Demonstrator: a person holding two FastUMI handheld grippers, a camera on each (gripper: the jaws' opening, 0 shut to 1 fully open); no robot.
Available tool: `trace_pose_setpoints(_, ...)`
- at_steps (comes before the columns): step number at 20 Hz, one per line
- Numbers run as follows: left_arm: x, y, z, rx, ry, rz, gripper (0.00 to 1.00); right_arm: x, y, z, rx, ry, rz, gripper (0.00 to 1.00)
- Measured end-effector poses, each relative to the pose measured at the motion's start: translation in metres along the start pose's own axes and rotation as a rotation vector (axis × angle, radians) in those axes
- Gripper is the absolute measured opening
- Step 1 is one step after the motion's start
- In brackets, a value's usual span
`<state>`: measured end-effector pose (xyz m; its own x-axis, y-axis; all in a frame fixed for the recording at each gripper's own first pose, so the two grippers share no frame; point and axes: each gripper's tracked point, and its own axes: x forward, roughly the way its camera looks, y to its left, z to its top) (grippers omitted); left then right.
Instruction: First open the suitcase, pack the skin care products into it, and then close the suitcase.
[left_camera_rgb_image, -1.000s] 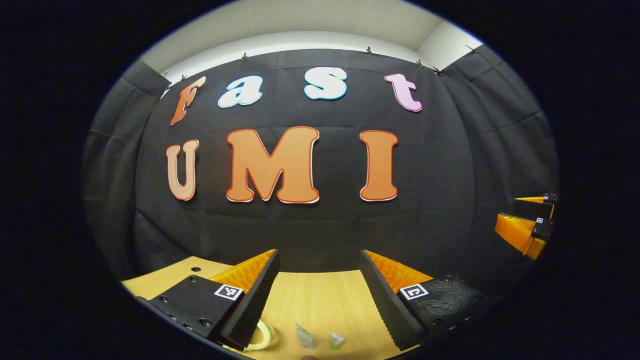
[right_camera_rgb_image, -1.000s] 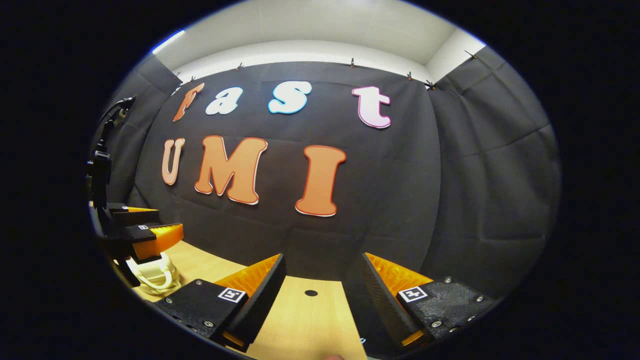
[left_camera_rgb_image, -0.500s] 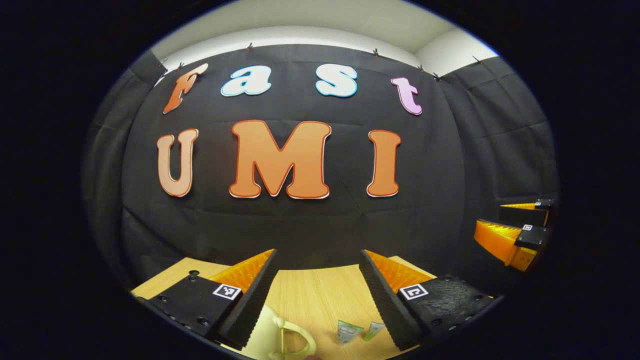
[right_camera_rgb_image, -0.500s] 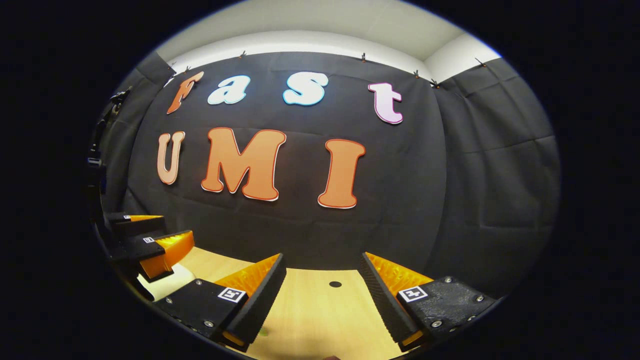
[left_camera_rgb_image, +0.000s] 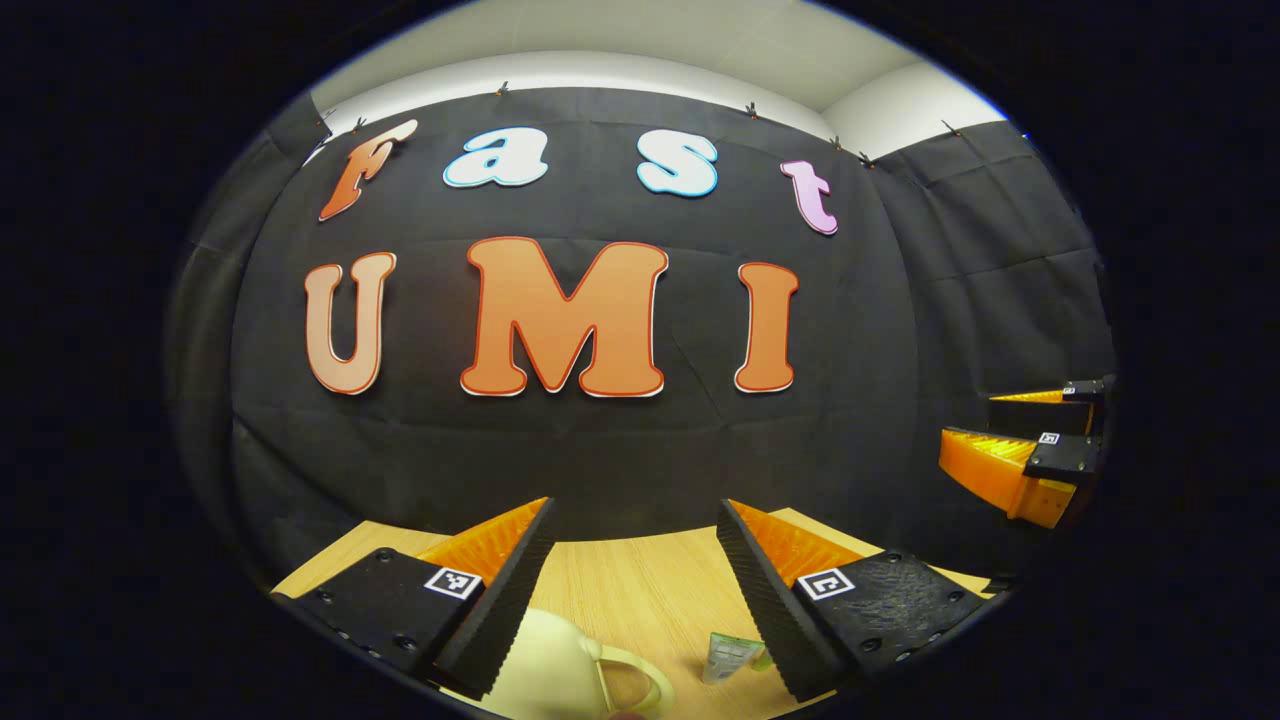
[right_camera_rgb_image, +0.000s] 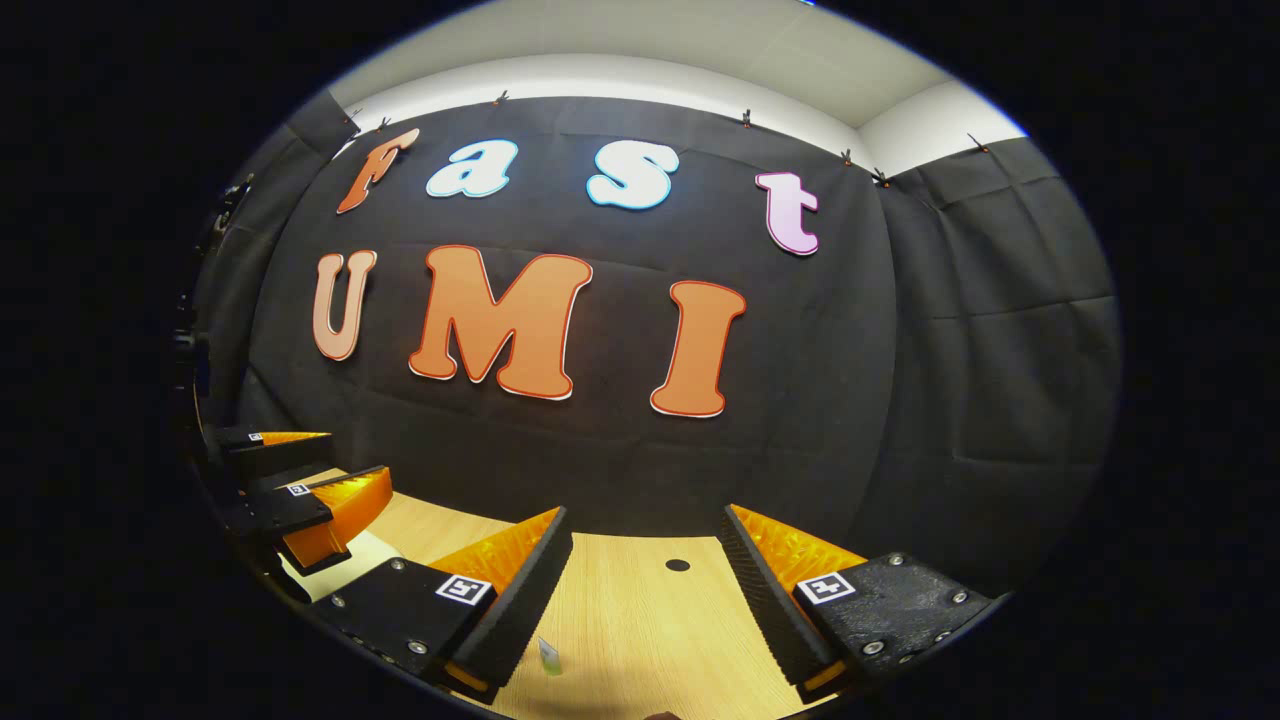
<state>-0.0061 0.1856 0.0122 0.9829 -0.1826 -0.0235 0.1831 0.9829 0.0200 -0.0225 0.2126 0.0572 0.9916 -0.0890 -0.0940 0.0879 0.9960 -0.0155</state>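
Note:
A cream suitcase (left_camera_rgb_image: 550, 665) with a looped handle (left_camera_rgb_image: 645, 680) lies on the wooden table, just below and in front of my left gripper (left_camera_rgb_image: 635, 510). That gripper is open and holds nothing. A small green skin care tube (left_camera_rgb_image: 730, 655) lies right of the suitcase, near the right finger. My right gripper (right_camera_rgb_image: 645, 515) is open too, hovering over bare table. The tip of a small tube (right_camera_rgb_image: 548, 655) shows by its left finger. Each gripper appears at the side of the other's view: the left gripper (right_camera_rgb_image: 350, 458) over a pale bit of the suitcase (right_camera_rgb_image: 345, 562), the right gripper (left_camera_rgb_image: 975, 420) in the air.
The wooden table (right_camera_rgb_image: 640, 620) runs back to the black cloth wall. A small round hole (right_camera_rgb_image: 678, 565) sits in the tabletop ahead of my right gripper. Most of the suitcase lies below the view's lower edge, so I cannot tell whether its lid is up.
Both views have tipped down a little. More of the suitcase and its handle now shows under my left gripper. A tube tip has come into the right gripper view. Both grippers stay open.

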Motion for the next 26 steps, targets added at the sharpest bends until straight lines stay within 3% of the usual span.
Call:
trace_pose_setpoints(2,-0.004,0.002,-0.009,0.068,0.018,0.008,0.99,0.001,0.001,-0.006,0.004,0.010,0.026,0.92)
trace_pose_setpoints(11,-0.020,-0.025,-0.081,0.340,0.173,0.011,0.97,0.024,-0.008,-0.019,-0.008,0.006,0.172,0.95)
trace_pose_setpoints(21,-0.029,-0.040,-0.195,0.606,0.437,-0.092,0.93,0.042,-0.038,-0.027,-0.027,-0.018,0.192,0.95)
trace_pose_setpoints(22,-0.037,-0.037,-0.205,0.636,0.469,-0.097,0.81,0.043,-0.041,-0.028,-0.024,-0.017,0.192,0.95)
trace_pose_setpoints(26,-0.044,-0.027,-0.242,0.750,0.562,-0.103,0.80,0.048,-0.050,-0.031,-0.020,-0.023,0.200,0.95)
